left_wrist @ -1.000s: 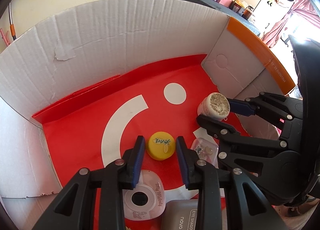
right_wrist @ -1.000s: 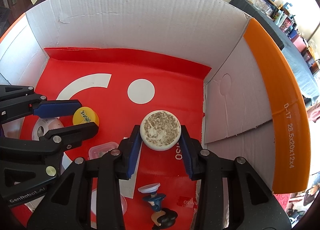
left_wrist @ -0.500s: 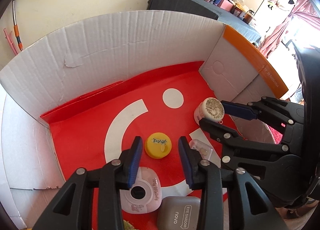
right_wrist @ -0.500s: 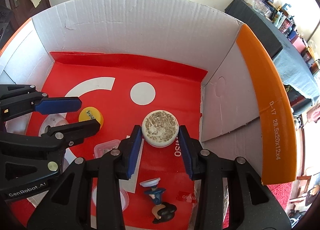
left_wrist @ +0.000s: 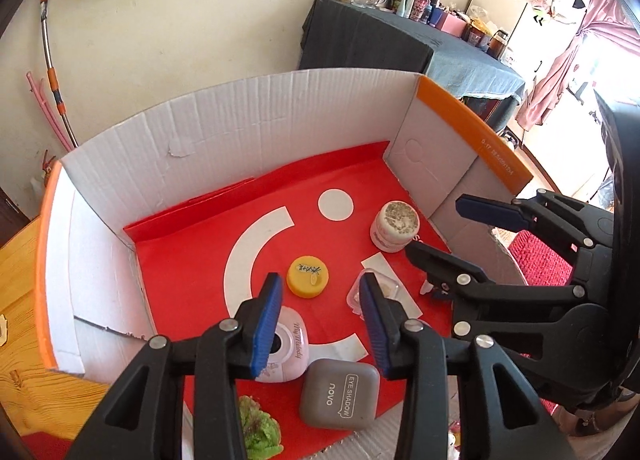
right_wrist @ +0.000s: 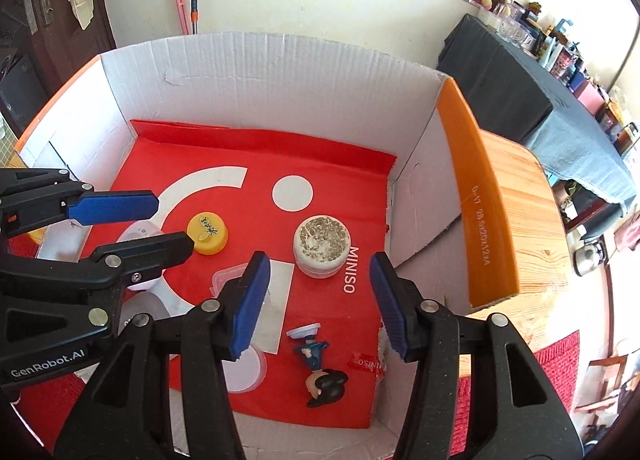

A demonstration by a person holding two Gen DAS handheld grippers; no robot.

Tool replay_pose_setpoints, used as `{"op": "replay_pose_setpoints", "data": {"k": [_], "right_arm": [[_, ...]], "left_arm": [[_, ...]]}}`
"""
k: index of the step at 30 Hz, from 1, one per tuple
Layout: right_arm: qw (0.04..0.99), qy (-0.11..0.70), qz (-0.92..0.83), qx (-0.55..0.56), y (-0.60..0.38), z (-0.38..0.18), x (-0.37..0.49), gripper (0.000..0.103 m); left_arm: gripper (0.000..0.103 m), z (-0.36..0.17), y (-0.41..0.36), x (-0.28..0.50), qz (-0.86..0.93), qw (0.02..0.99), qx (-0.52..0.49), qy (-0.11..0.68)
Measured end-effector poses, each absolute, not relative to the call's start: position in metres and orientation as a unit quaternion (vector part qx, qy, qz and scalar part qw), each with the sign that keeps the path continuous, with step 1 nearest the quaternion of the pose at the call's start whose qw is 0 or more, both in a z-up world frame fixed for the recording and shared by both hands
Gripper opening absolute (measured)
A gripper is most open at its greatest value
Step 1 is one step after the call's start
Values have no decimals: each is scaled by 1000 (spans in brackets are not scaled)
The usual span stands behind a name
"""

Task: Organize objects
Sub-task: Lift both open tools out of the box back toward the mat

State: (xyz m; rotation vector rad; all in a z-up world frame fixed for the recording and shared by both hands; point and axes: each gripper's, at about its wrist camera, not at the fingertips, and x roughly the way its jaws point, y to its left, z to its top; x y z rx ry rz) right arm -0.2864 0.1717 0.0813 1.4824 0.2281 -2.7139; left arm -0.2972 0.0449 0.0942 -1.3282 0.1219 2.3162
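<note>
A yellow round tin (left_wrist: 308, 276) lies on the red liner of a cardboard box (left_wrist: 240, 131). My left gripper (left_wrist: 320, 282) hangs above and just short of it. Its jaws are opening and nothing is between the pads. A white jar with a speckled lid (right_wrist: 322, 244) stands near the box's right wall. My right gripper (right_wrist: 319, 258) hovers over its near side, jaws opening, pads clear of the jar. Each gripper shows in the other's view: the right gripper (left_wrist: 434, 224) beside the jar (left_wrist: 396, 223), the left gripper (right_wrist: 174, 223) next to the tin (right_wrist: 208, 234).
Nearer me on the liner lie a pink-white compact (left_wrist: 290, 340), a grey eye shadow case (left_wrist: 340, 394), a green leafy thing (left_wrist: 258, 432), a small clear box (left_wrist: 378, 292), a toppled figurine (right_wrist: 318, 364) and a clear round lid (right_wrist: 250, 374). The box stands on a wooden table (right_wrist: 516, 219).
Both grippers have risen and drawn back from the box floor, and their jaws have widened. The yellow tin and the white jar stay where they were on the liner.
</note>
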Motion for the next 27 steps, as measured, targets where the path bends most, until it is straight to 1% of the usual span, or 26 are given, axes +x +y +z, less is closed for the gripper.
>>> {"op": "replay_pose_setpoints", "data": {"k": [1,2,6,9,12,13,15,20,21,24,27], "right_arm": [[23,71,-877,474,173,84,-283,54],[26,68,-879,471,174,87,-280,55],[32,70,-887,456,176,97,-270,59],[34,76,-893,443,174,102,-260,62],[41,73,-899,430,172,108,-247,65],[43,71,-901,426,172,109,-242,67],[48,67,-905,417,173,113,-234,69],[63,52,-917,391,179,124,-209,73],[64,50,-920,384,180,127,-204,73],[69,42,-930,359,183,138,-186,79],[73,36,-939,334,186,148,-167,83]], "left_arm": [[51,98,44,-294,847,230,-478,44],[52,101,43,-290,850,229,-473,43],[54,115,35,-274,863,220,-452,39],[60,124,30,-260,874,215,-435,29],[63,133,24,-243,885,205,-416,29],[67,135,23,-237,888,202,-412,30],[71,139,18,-225,896,197,-396,26],[74,149,10,-190,915,181,-358,28],[77,151,9,-183,919,179,-351,29],[83,156,6,-165,929,171,-328,25],[84,159,4,-149,934,168,-314,20]]}}
